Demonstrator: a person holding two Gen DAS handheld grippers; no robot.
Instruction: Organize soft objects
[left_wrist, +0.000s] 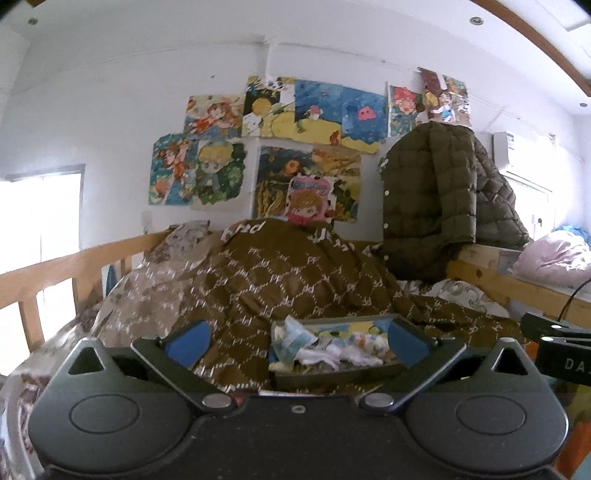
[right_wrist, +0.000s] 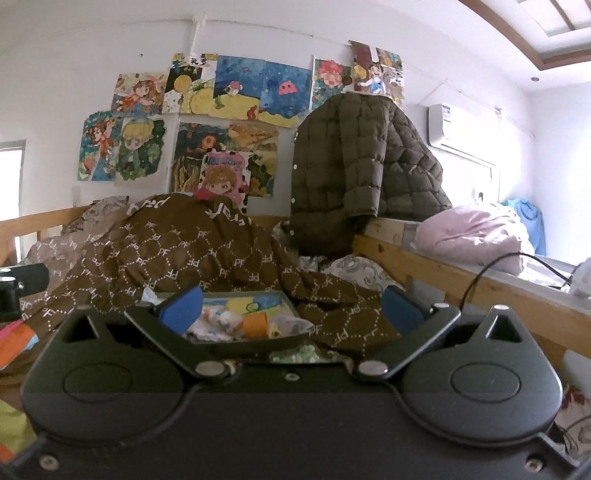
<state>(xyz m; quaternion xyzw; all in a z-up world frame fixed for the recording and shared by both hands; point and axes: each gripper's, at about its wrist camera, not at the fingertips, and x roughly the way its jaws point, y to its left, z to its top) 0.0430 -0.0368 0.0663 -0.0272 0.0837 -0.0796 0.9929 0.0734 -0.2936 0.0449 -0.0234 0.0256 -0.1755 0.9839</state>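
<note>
Both grippers, left (left_wrist: 295, 341) and right (right_wrist: 291, 308), spread wide and holding nothing, hover just in front of a shallow tray (left_wrist: 334, 374) of small crumpled cloths (left_wrist: 332, 349) sitting on the brown patterned blanket (left_wrist: 280, 273) on the bed.

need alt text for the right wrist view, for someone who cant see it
The right tool, open and empty, points at a shallow tray of small crumpled cloths sitting on a brown patterned quilt on a wooden bed. Behind it, an olive quilted jacket hangs over the bed's wooden rail, beneath cartoon posters on a white wall.
</note>
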